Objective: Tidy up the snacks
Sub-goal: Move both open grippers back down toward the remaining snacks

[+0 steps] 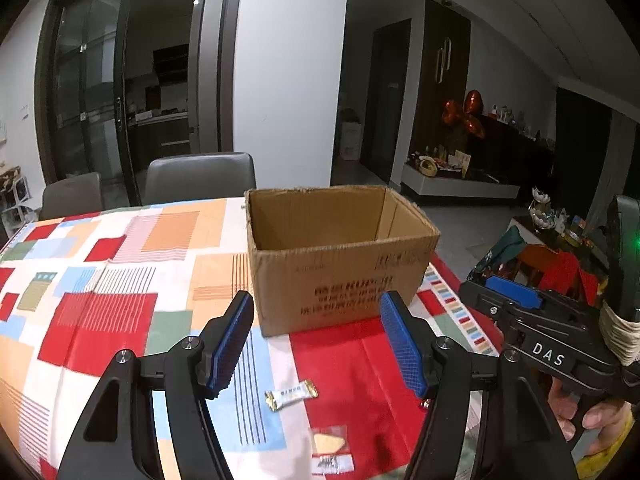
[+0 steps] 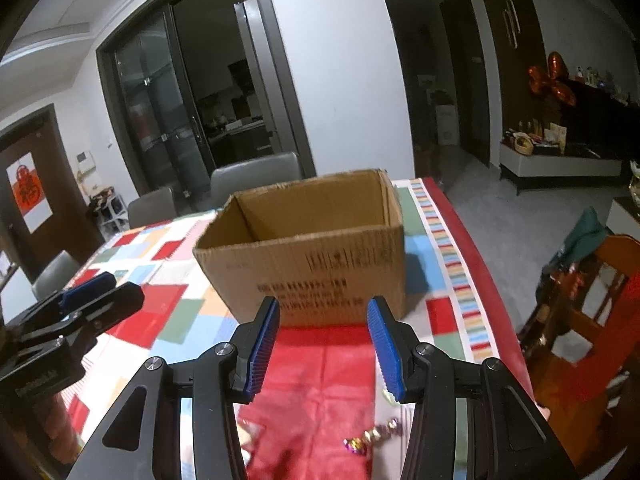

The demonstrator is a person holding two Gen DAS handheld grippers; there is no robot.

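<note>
An open brown cardboard box (image 1: 340,264) (image 2: 308,256) stands on the patchwork tablecloth, and what I can see of its inside is empty. In the left wrist view my left gripper (image 1: 318,344) is open just short of the box, with nothing between its blue pads. Below it on the cloth lie a white and gold snack bar (image 1: 291,394) and a clear packet (image 1: 330,444) with a yellow snack inside. My right gripper (image 2: 324,346) is also open and empty, facing the box. A string of shiny wrapped candies (image 2: 372,436) lies under its right finger.
Each gripper shows in the other's view, the right gripper (image 1: 496,292) at the right and the left gripper (image 2: 116,290) at the left. Grey chairs (image 1: 200,176) stand behind the table. A wooden chair (image 2: 592,300) stands beside the table's right edge (image 2: 492,264).
</note>
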